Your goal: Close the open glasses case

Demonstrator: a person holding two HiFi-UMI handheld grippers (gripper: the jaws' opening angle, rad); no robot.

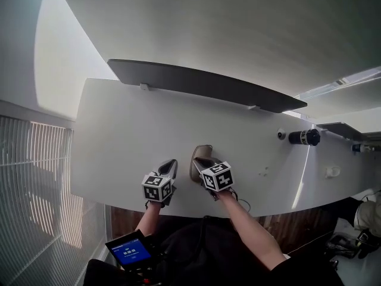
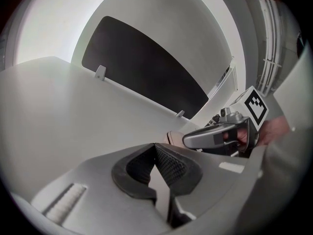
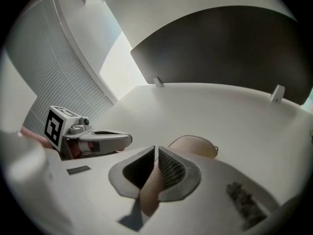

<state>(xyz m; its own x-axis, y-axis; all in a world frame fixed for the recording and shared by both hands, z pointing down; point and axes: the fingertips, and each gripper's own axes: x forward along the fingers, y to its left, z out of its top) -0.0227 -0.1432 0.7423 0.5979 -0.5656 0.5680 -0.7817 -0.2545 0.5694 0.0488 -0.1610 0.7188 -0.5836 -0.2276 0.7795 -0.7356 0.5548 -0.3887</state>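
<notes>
The glasses case point(image 3: 194, 146) is a tan, rounded shell with a thin darker rim. It lies on the white table point(image 1: 131, 136), directly under and just beyond the tips of the right claw point(image 3: 156, 151). A tan strip of it runs up between that claw's 2 jaws, which stand nearly together and press on it from both sides, so the right claw is clenched on the case. In the head view the shell shows a paler hollow facing up, so it seems to be partly open. The claw's own body covers its near side, though, and how far the lid stands cannot be told.

The left claw point(image 2: 155, 148) sits just beside the right claw, on its left, and apart from the case. Its 2 jaws meet at the tips with nothing between them: clenched and empty.

Beyond both claws, at the table's far edge, a long dark panel point(image 1: 202, 83) stands on 2 small white brackets. Well off to the right of the right claw lies a dark cylinder point(image 1: 303, 137) with a pale band, with a small round object point(image 1: 281, 134) just beside it on the side nearer the claw. Left of the left claw, past the table's end, is a slatted blind point(image 1: 36, 159). Behind the left claw, towards the person, is a device with a blue screen point(image 1: 131, 250).
</notes>
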